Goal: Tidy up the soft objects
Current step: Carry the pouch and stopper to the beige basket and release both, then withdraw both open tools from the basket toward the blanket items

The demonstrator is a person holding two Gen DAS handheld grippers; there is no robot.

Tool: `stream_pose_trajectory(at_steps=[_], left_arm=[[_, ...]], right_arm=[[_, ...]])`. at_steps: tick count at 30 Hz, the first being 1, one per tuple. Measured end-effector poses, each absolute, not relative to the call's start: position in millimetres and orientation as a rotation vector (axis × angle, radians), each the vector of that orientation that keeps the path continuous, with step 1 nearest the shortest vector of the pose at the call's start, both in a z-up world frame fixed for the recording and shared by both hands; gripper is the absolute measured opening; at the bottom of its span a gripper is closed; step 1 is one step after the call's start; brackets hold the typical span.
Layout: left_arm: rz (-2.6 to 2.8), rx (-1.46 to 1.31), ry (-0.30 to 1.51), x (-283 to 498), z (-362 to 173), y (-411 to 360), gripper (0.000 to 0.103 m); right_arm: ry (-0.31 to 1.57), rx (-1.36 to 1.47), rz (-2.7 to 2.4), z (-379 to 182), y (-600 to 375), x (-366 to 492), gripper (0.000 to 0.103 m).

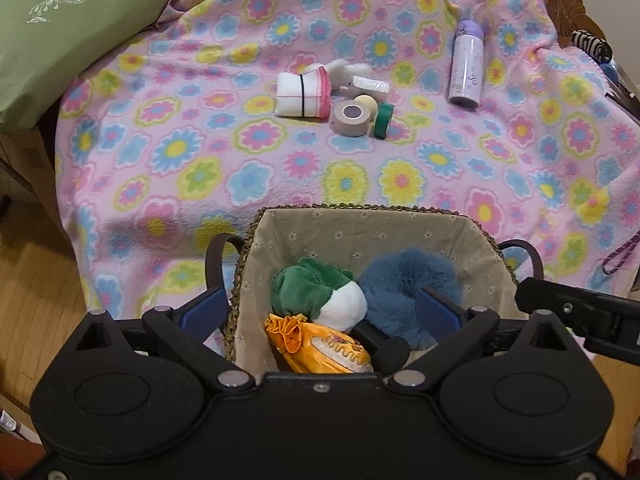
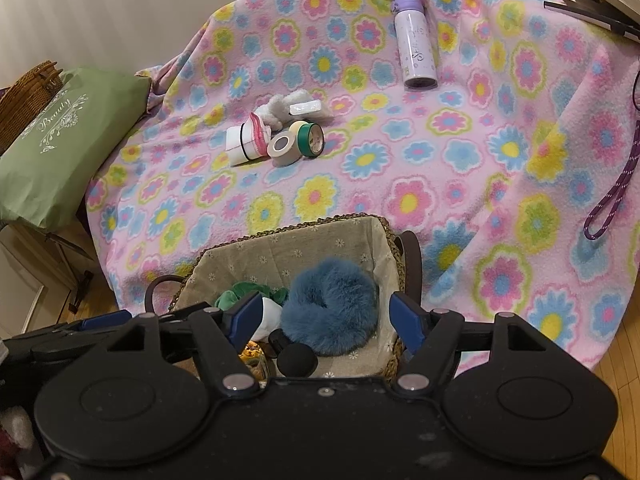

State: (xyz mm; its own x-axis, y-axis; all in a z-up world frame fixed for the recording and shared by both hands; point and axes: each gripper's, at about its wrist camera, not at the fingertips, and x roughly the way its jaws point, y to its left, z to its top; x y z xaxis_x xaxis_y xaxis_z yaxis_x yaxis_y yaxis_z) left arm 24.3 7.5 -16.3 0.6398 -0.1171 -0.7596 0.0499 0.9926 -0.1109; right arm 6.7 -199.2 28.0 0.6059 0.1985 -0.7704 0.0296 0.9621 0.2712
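From the left wrist, the left gripper [image 1: 324, 312] stands wide over the lined basket [image 1: 452, 216], gripping nothing. Inside lie a green-and-white plush toy [image 1: 320, 296], long axis slanting lower right, an orange pouch [image 1: 320, 350] and curled blue earmuffs [image 1: 400, 288]. From the right wrist, the right gripper [image 2: 330, 320] is parted around the earmuffs [image 2: 332, 304], pads clear of the fur.

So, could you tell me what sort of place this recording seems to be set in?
Most likely a room in a home, perhaps a bedroom or living room. A flowered fleece blanket is draped over the work surface, a lined wicker basket holds plush things, and the wooden floor and green cushion look domestic.
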Motion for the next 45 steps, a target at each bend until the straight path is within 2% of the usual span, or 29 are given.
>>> stream_pose_trajectory(at_steps=[19, 34, 45], left_arm=[[-0.086, -0.087, 0.890, 25.8, -19.1, 9.2, 0.097], [-0.055, -0.061, 0.858, 55.5, -13.1, 14.5, 0.097], [-0.053, -0.048, 0.827, 120.7, -8.7, 27.2, 0.097]], right_arm=[[0.918, 0.262, 0.102, 27.2, -199.4, 7.1, 0.072], [0.753, 0.190, 0.121, 39.6, -195.3, 36.6, 0.095], [0.800, 0.196, 0.101, 30.5, -198.3, 98.8, 0.095]])
